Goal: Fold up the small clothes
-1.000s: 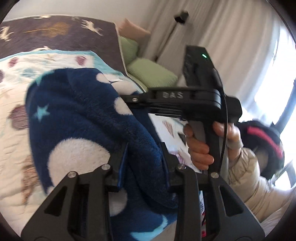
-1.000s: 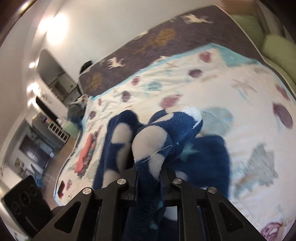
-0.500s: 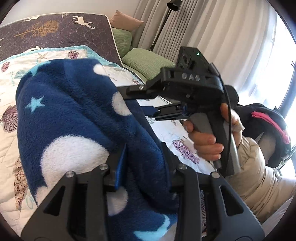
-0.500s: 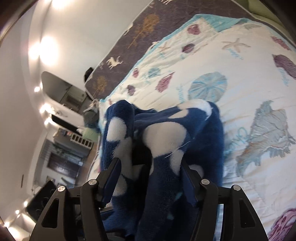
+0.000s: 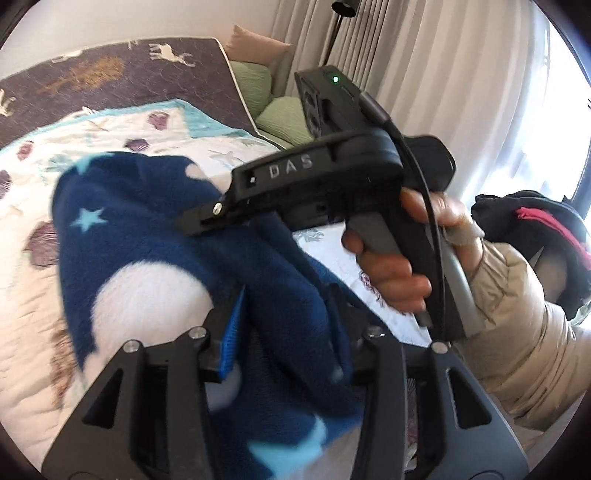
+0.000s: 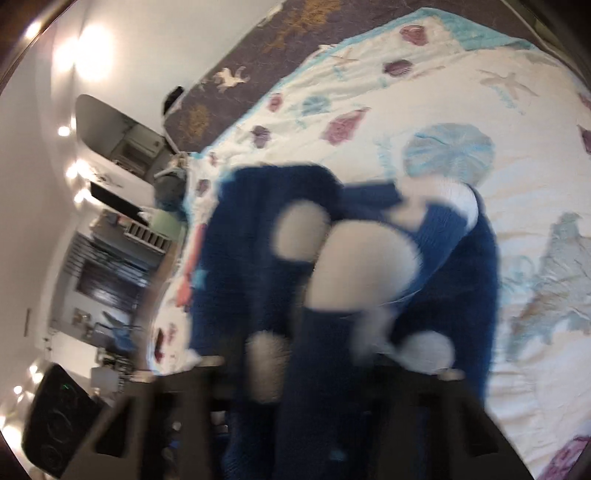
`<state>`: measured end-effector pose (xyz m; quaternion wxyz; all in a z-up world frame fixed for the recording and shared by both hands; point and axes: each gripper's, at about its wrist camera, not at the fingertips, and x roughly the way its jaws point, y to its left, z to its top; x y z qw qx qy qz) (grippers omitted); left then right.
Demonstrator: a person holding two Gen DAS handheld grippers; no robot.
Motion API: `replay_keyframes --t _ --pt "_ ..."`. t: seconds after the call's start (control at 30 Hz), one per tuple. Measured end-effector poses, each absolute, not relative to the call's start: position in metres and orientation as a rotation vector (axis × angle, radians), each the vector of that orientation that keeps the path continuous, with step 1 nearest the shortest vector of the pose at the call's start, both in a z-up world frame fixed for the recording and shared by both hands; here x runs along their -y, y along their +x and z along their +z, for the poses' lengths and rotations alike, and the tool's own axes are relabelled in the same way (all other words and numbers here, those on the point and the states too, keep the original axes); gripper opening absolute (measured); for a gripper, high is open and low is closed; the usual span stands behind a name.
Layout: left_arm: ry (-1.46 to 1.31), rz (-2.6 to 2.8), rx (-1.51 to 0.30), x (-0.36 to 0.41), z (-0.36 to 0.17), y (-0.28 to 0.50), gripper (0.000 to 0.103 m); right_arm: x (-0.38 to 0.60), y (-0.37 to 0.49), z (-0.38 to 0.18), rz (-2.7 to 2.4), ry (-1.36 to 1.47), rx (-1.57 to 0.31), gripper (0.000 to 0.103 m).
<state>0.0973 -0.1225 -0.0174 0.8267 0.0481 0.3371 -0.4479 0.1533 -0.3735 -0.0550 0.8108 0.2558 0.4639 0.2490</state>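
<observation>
A dark blue fleece garment with white dots and pale stars lies bunched on the seashell quilt. A fold of it runs between the fingers of my left gripper, whose jaws are opening, and the blue pad stands off the fabric. My right gripper, held by a hand, reaches onto the fleece from the right. In the blurred right wrist view the fleece fills the right gripper, and its jaws are closing on the fold.
A brown deer blanket covers the far part of the bed. Green pillows and a floor lamp stand by the curtains. A dark jacket with pink trim lies at right. Orange-red clothes sit near the bed's left edge.
The right gripper opened, sank onto the fleece and is closing again on a fold. The left jaws have widened around the fabric. The left view has shifted slightly.
</observation>
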Motion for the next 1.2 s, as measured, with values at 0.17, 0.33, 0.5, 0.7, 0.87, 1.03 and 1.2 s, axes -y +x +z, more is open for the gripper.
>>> replay_keyframes --t 0.17,0.33,0.5,0.7,0.87,1.03,1.2 --pt "0.134 -0.969 -0.611 0.09 -0.007 0.05 0.081 0.364 0.134 -0.022 0.522 0.405 -0.899 0.026" --pt "0.281 -0.868 -0.581 0.09 -0.026 0.026 0.082 0.371 0.121 0.012 0.527 0.388 -0.822 0.023" --pt "0.268 -0.896 -0.557 0.091 -0.022 0.02 0.082 0.385 0.104 0.021 0.474 0.338 -0.776 0.022" --pt "0.213 -0.85 -0.631 0.084 -0.03 0.037 0.082 0.459 0.119 -0.077 0.345 0.595 -0.925 0.023" --pt "0.118 -0.839 -0.626 0.067 -0.017 0.053 0.082 0.465 0.11 -0.084 0.404 0.643 -0.873 0.026" --pt "0.0 -0.846 -0.593 0.071 0.006 0.088 0.081 0.448 0.11 -0.063 0.346 0.499 -0.881 0.038" --pt "0.081 -0.904 -0.709 0.108 -0.022 0.101 0.071 0.461 0.086 -0.046 0.188 0.455 -0.868 0.05"
